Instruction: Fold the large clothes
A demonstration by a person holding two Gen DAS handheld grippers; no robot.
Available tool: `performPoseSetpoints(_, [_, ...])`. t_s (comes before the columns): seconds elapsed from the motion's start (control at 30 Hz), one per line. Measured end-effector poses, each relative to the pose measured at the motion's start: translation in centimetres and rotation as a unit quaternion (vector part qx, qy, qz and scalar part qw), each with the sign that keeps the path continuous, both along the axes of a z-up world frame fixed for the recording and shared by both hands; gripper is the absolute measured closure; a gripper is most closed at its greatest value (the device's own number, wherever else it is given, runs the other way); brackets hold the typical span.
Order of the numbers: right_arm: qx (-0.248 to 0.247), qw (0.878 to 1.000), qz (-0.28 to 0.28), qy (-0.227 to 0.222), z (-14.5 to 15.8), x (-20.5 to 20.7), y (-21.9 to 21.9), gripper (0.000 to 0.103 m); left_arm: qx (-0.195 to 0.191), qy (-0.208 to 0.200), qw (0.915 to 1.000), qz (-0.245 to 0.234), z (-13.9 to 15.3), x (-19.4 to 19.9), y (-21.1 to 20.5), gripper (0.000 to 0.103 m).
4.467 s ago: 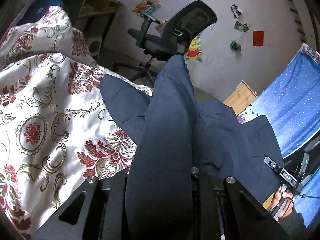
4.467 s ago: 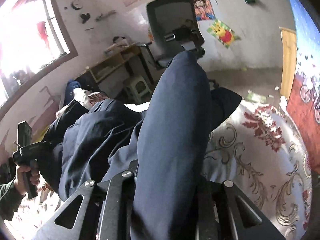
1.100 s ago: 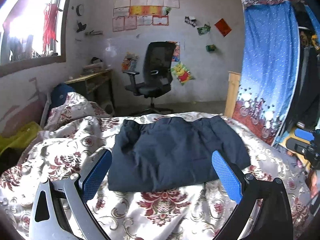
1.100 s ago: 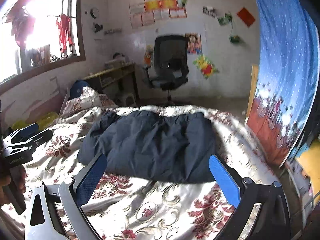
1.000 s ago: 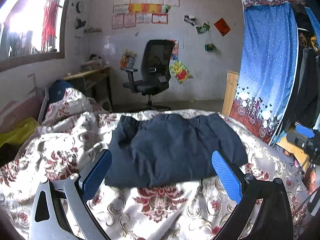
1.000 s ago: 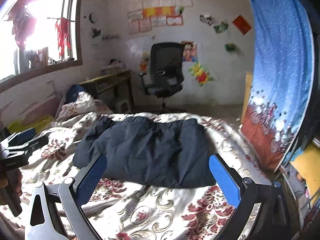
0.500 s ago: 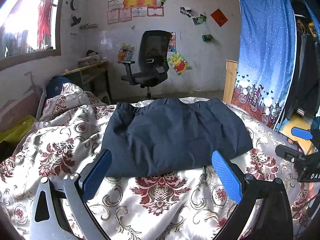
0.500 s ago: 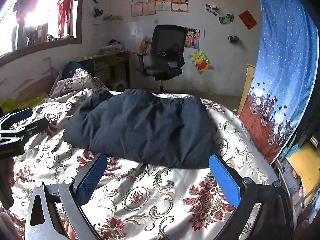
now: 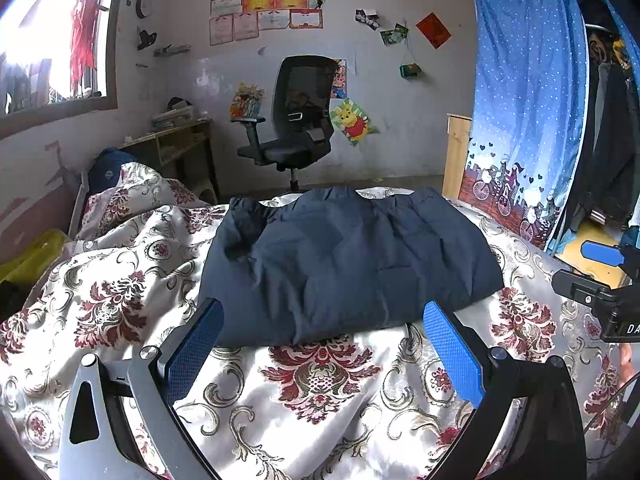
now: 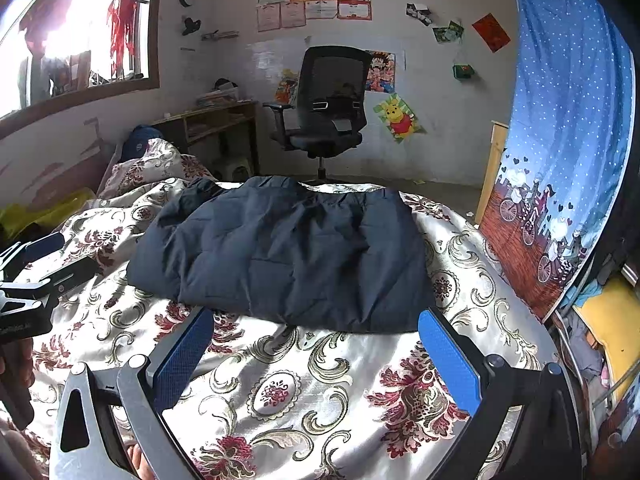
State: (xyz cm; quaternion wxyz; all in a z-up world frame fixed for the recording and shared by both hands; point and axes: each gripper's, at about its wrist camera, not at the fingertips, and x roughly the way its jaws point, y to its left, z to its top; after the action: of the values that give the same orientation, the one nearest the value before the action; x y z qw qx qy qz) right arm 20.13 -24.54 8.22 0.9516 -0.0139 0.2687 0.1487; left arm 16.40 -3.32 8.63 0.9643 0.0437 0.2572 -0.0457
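At the far left, a yellow bag (image 9: 28,252) lies beside the bed, its contents hidden. A wooden desk (image 9: 176,140) against the left wall holds stacked papers on top and a small stool under it. The floral bedspread (image 9: 304,392) covers the bed across the near scene. In the middle, the dark navy garment (image 9: 344,264) lies folded into a wide, puffy rectangle on the bedspread, touching neither gripper. The left gripper (image 9: 320,336) hovers just near of the garment's near edge, its 2 blue pads (image 9: 192,344) spread wide with nothing between them. The right gripper (image 10: 312,344) hangs likewise, jaws wide apart and empty, near of the garment. A black office chair (image 9: 296,120) stands at the far wall. At the right hangs a blue dotted curtain (image 9: 528,112).
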Motion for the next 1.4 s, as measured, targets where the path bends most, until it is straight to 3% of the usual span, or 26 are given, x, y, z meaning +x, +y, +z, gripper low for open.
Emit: performPoseSetpoints(1.4, [-0.002,1.000,0.011,0.001,-0.13,-0.34,0.83,0.000,0.001,0.005,1.0000,-0.005,-0.25,0.00,-0.57,0.005])
